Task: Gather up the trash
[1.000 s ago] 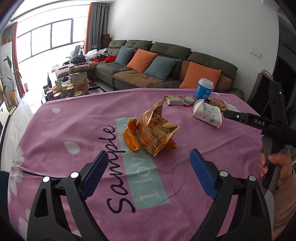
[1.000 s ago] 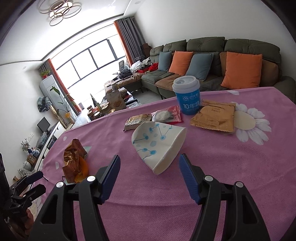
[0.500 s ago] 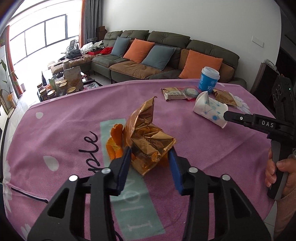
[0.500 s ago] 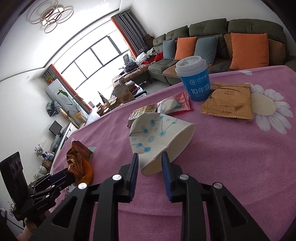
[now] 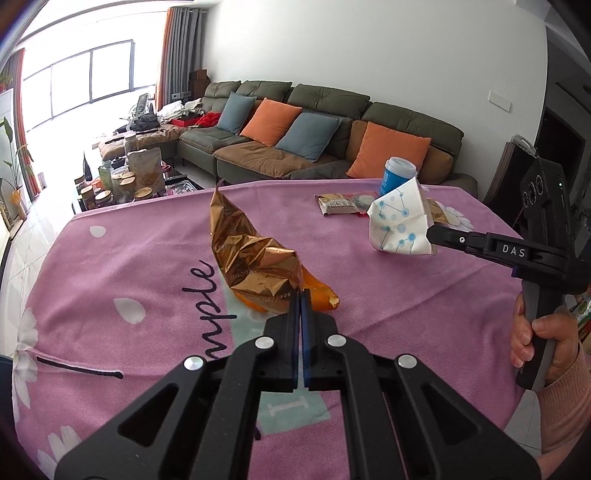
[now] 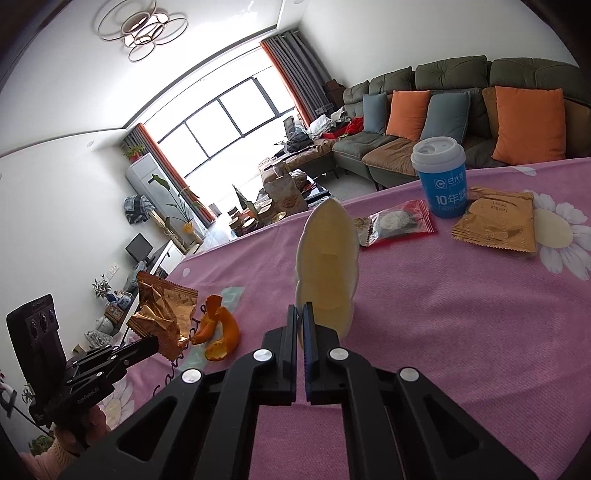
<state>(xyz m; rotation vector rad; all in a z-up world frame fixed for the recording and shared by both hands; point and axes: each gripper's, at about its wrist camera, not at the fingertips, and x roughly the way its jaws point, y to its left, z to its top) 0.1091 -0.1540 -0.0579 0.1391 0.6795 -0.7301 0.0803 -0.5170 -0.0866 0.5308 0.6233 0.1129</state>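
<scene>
Left tongs [image 5: 300,295] just closed, pinching crinkled gold foil wrapper [image 5: 251,258]; right tongs [image 5: 428,234] clamp flattened white blue-patterned paper cup [image 5: 399,221] above pink-clothed surface [image 5: 110,266].

Lidded cup [image 6: 441,177] behind snack packets [image 6: 496,223]

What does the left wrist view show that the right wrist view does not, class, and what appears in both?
Only the left wrist view shows the blue dotted print on the crushed white paper cup and the hand holding the right gripper. Only the right wrist view shows the ring-shaped ceiling lamp and the curled orange peel lying uncovered. Both show the crumpled gold foil wrapper, the blue lidded cup, the pink tablecloth and the green sofa.
</scene>
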